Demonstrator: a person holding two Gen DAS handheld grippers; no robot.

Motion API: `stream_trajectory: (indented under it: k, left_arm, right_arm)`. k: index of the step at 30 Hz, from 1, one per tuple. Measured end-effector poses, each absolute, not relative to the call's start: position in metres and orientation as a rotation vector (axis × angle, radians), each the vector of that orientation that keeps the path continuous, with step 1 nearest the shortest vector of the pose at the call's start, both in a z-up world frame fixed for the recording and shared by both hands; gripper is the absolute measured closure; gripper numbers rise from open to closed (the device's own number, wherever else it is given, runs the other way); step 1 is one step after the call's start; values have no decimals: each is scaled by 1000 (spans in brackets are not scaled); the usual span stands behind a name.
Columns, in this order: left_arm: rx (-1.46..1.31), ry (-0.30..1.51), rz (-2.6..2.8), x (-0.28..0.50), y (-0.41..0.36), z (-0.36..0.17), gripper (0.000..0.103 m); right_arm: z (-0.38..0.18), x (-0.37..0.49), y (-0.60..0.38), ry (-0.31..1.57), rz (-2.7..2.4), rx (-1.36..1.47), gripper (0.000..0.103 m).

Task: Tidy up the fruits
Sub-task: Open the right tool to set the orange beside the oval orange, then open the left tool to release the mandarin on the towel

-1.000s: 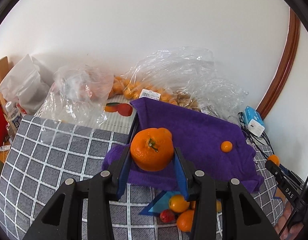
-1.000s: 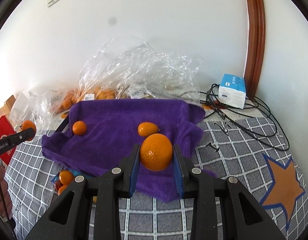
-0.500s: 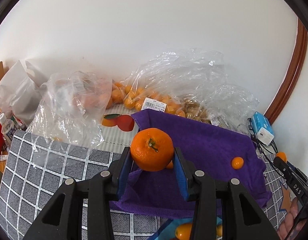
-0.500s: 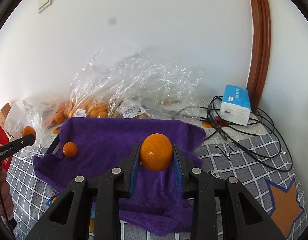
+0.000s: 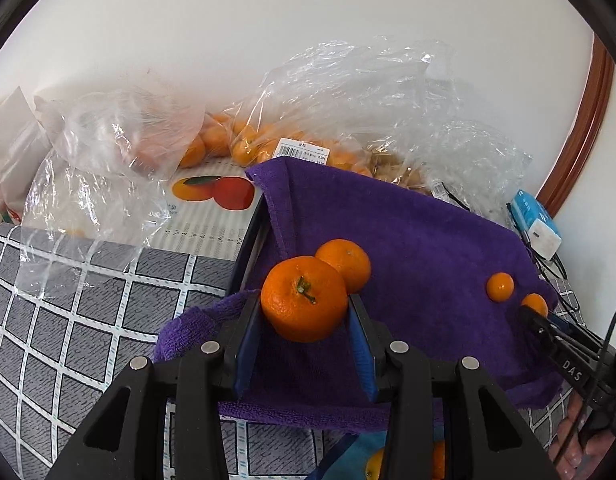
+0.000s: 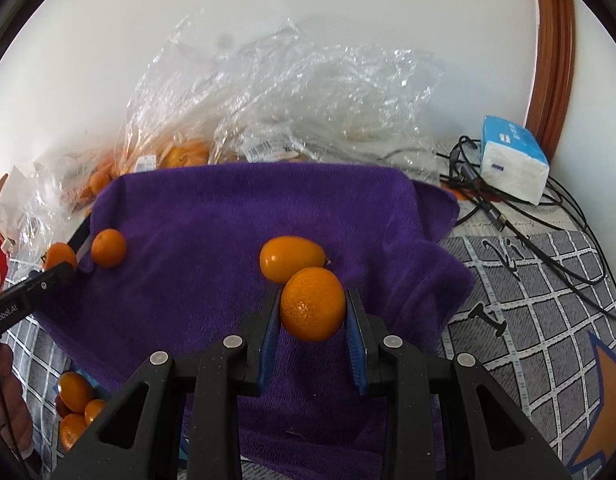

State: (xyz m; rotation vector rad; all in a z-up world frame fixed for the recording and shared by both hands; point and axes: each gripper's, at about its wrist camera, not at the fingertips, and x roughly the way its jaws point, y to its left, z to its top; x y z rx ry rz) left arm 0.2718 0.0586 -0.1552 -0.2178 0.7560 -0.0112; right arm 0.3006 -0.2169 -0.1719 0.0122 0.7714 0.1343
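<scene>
Clamping a stemmed mandarin (image 5: pixel 303 298), the left gripper (image 5: pixel 303 320) hangs over the purple towel's (image 5: pixel 408 232) near-left part; the right gripper (image 6: pixel 312 312) pinches a smaller orange (image 6: pixel 312 304) beside an oval kumquat (image 6: pixel 291 258). Each fruit is best lowered until it touches the towel before release, so that neither rolls.

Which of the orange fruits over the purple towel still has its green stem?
The mandarin clamped in the left gripper; the other fruits show no stem.
</scene>
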Motion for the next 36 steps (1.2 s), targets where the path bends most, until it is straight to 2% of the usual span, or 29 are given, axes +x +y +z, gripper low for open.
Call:
stream_trajectory:
  k: [20, 25, 30, 36]
  left_arm:
    - [-140, 786, 18, 277, 50, -163, 63]
    - [-148, 784, 16, 277, 50, -163, 63]
    - [-150, 754, 6, 271, 48, -156, 52]
    - [-131, 686, 4, 261, 45, -140, 50]
  right_arm:
    - [-190, 300, -202, 810, 124, -61, 71]
    - [-186, 295, -201, 782, 146, -63, 51]
    - [-181, 287, -195, 748, 159, -92, 36]
    - [-163, 282, -195, 735, 158, -49, 35]
